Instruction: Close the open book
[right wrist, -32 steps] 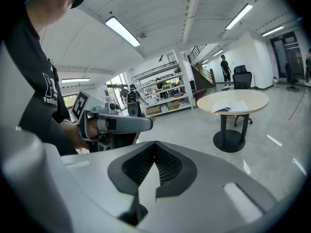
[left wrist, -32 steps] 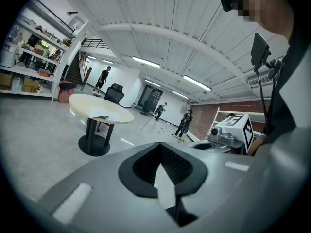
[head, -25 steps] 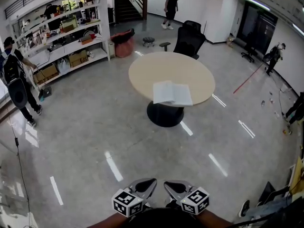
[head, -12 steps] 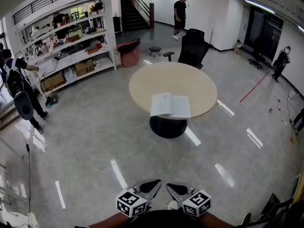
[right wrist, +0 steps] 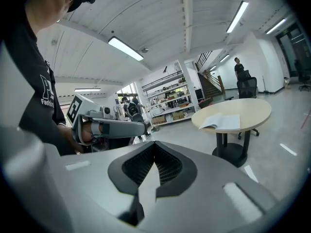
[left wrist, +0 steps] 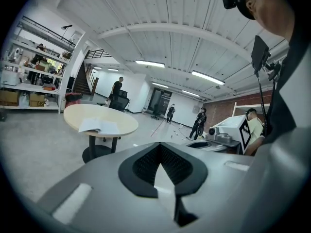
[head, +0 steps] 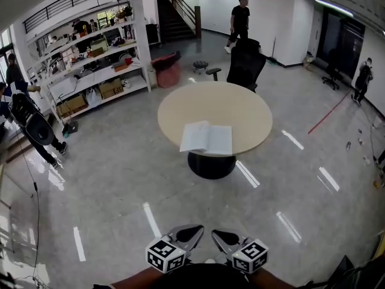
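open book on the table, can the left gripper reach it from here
Probably not yet: the open book lies on the round table, across a wide stretch of floor from the left gripper, which is near the person's body. Nothing blocks the way.

Book (head: 206,138): on the table (head: 240,107), at its near edge, left of middle.
Chair (head: 245,62): behind the table, at its far side.
Stool (head: 200,65): left of the chair.
Shelves (head: 90,71): far left, along the wall.
Left hand-held gripper (head: 191,232), right hand-held gripper (head: 219,236): side by side, nearest, well apart from the table.
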Demonstrator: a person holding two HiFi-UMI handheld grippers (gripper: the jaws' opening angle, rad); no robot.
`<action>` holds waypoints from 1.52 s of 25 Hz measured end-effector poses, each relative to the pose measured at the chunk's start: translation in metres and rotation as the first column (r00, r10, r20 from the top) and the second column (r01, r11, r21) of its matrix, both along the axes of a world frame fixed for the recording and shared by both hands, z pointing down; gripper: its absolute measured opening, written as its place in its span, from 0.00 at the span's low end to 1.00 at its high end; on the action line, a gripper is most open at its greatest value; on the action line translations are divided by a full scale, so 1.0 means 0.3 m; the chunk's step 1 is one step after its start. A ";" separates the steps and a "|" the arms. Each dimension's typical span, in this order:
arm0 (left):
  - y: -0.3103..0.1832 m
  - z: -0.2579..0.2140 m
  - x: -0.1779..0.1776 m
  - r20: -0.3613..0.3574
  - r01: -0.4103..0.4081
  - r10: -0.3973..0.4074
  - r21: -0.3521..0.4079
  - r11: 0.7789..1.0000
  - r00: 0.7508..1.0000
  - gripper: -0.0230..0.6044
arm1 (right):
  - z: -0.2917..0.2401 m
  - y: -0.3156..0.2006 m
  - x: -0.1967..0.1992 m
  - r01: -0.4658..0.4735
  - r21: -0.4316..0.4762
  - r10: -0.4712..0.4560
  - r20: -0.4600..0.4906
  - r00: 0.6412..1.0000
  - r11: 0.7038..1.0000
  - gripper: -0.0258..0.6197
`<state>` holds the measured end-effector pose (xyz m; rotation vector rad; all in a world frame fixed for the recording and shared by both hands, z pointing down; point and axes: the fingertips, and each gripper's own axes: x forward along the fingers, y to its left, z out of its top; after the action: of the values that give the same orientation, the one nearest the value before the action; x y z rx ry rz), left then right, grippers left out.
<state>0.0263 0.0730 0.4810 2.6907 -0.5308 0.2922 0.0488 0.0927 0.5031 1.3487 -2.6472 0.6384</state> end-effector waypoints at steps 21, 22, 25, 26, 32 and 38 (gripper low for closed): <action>-0.078 0.025 0.207 0.053 -0.094 0.095 -0.019 0.995 0.994 0.05 | 0.044 -0.078 0.178 -0.069 -0.050 0.072 0.067 0.995 0.996 0.05; -0.093 0.023 0.207 0.049 -0.098 0.099 -0.018 0.995 0.994 0.05 | 0.042 -0.092 0.181 -0.077 -0.049 0.079 0.062 0.995 0.996 0.05; -0.149 0.027 0.197 0.037 -0.099 0.100 -0.018 0.995 0.994 0.05 | 0.050 -0.145 0.175 -0.084 -0.050 0.087 0.047 0.995 0.995 0.05; -0.170 0.029 0.192 0.032 -0.098 0.099 -0.019 0.995 0.995 0.05 | 0.053 -0.164 0.171 -0.084 -0.052 0.086 0.042 0.995 0.995 0.05; -0.337 0.034 0.116 0.002 -0.076 0.076 -0.028 0.997 0.997 0.05 | 0.055 -0.312 0.114 -0.083 -0.048 0.083 0.004 0.997 0.995 0.05; -0.528 0.024 0.019 -0.033 -0.069 0.068 -0.030 0.997 0.997 0.05 | 0.049 -0.499 0.013 -0.070 -0.048 0.068 -0.042 0.997 0.996 0.05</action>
<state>0.0320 -0.0853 0.4881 2.6821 -0.4217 0.2742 0.0527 -0.0570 0.5177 1.4292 -2.5459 0.6734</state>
